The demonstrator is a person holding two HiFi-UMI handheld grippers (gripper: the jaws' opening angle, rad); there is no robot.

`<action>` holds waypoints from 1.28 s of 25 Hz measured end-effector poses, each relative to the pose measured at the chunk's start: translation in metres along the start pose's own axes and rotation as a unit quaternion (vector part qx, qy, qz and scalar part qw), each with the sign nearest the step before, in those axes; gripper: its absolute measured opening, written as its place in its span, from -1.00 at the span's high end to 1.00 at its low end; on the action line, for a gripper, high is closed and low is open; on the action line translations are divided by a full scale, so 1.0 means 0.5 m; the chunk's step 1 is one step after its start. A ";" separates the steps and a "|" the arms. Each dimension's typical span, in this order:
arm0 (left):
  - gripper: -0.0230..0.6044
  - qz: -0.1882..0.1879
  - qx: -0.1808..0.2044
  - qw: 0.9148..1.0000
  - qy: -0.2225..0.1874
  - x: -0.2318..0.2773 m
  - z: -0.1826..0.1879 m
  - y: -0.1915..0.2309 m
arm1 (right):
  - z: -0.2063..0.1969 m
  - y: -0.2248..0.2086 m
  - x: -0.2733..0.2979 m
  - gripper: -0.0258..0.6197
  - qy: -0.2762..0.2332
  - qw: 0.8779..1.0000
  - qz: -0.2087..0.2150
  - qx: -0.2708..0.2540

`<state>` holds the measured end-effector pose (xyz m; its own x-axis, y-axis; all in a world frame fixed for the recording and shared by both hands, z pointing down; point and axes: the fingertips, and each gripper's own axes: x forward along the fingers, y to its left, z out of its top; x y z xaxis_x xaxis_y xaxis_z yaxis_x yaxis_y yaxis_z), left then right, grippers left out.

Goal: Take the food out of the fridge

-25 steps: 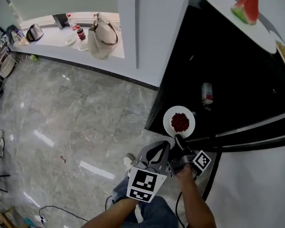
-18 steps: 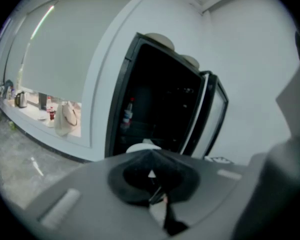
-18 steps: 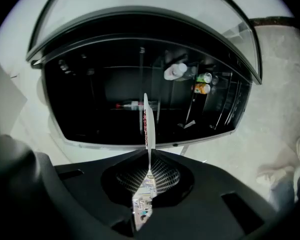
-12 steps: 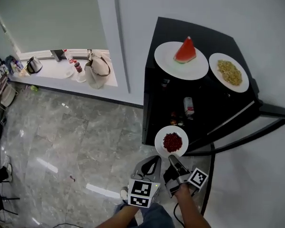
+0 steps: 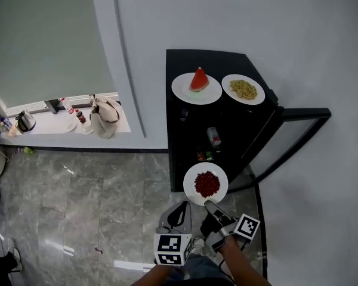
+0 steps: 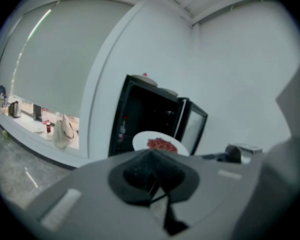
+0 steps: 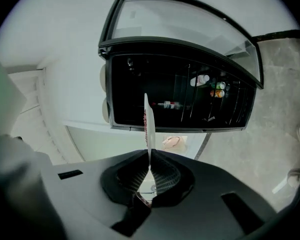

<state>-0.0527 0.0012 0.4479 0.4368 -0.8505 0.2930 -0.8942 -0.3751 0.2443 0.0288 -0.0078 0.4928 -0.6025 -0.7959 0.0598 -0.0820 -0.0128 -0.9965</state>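
Note:
My right gripper (image 5: pixel 210 207) is shut on the near rim of a white plate of red food (image 5: pixel 206 184), held level in front of the open black fridge (image 5: pixel 185 142). In the right gripper view the plate (image 7: pixel 147 121) stands edge-on between the pads of the right gripper (image 7: pixel 150 160). My left gripper (image 5: pixel 179 207) hovers just left of the plate, shut and empty. From the left gripper (image 6: pixel 150 156) the plate (image 6: pixel 160 143) shows just beyond the jaws. On the fridge top rest a plate with a watermelon slice (image 5: pixel 197 82) and a plate of yellow food (image 5: pixel 243 89).
The fridge's glass door (image 5: pixel 289 145) swings open to the right. A can (image 5: pixel 214 137) and small bottles (image 7: pixel 216 89) sit on the inner shelves. A low ledge (image 5: pixel 59 130) at left carries a handbag (image 5: pixel 105 117), a kettle (image 5: pixel 25 121) and jars. Grey marble floor (image 5: pixel 83 201) lies below.
Both grippers have risen and drawn back from the fridge, the right one carrying the plate of red food. The fridge top with its two plates now shows in full.

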 end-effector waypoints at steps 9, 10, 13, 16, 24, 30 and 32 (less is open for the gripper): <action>0.98 -0.044 0.038 0.998 0.001 -0.104 0.015 -0.039 | -0.077 0.101 -0.102 0.89 -0.059 0.998 0.025 0.001; 0.98 -0.051 0.041 0.998 -0.001 -0.110 0.015 -0.047 | -0.083 0.103 -0.114 0.89 -0.063 0.998 0.021 -0.001; 0.98 -0.067 0.048 0.997 -0.006 -0.120 0.019 -0.067 | -0.092 0.110 -0.142 0.89 -0.079 0.997 0.015 -0.006; 0.98 -0.079 0.053 0.995 -0.007 -0.129 0.017 -0.080 | -0.094 0.113 -0.160 0.89 -0.097 0.995 0.020 -0.001; 0.98 -0.090 0.070 0.994 -0.001 -0.154 -0.005 -0.092 | -0.112 0.107 -0.179 0.89 -0.108 0.994 0.025 0.001; 0.98 -0.093 0.069 0.993 0.003 -0.154 -0.007 -0.094 | -0.115 0.106 -0.179 0.89 -0.106 0.994 0.022 0.004; 0.98 -0.094 0.069 0.993 0.007 -0.156 -0.014 -0.095 | -0.118 0.105 -0.180 0.89 -0.107 0.994 0.024 0.008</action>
<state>-0.0437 0.0878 0.4197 0.5983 -0.7554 0.2673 -0.8008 -0.5749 0.1677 0.0318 0.0988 0.4384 -0.4227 -0.9063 0.0007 -0.0448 0.0201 -0.9988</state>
